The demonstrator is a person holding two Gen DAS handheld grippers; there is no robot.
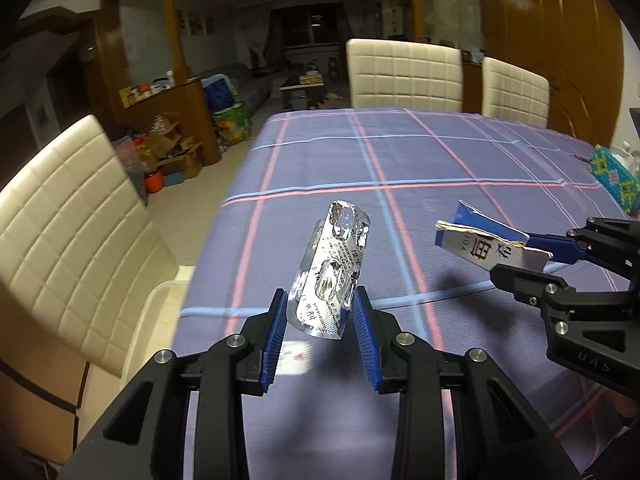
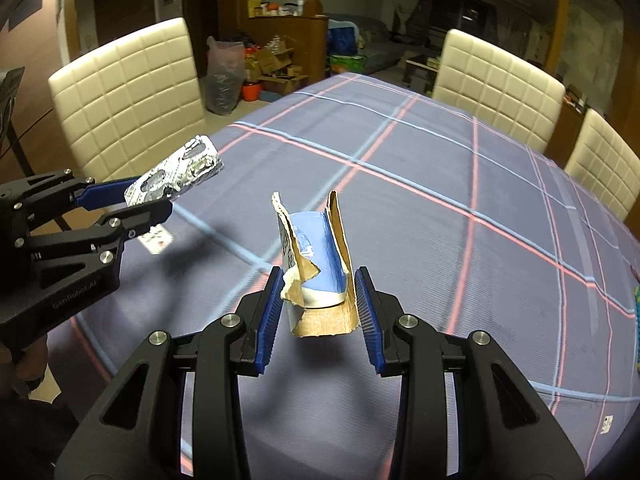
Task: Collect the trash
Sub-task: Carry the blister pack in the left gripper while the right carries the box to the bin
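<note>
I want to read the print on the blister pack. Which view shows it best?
The left wrist view: the blister pack faces the camera up close between the left gripper. The right wrist view shows it small, side-on.

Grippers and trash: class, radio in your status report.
Left gripper shut on empty blister pack. Right gripper shut on torn blue carton. Both lifted above tablecloth. Small card remains below.
</note>
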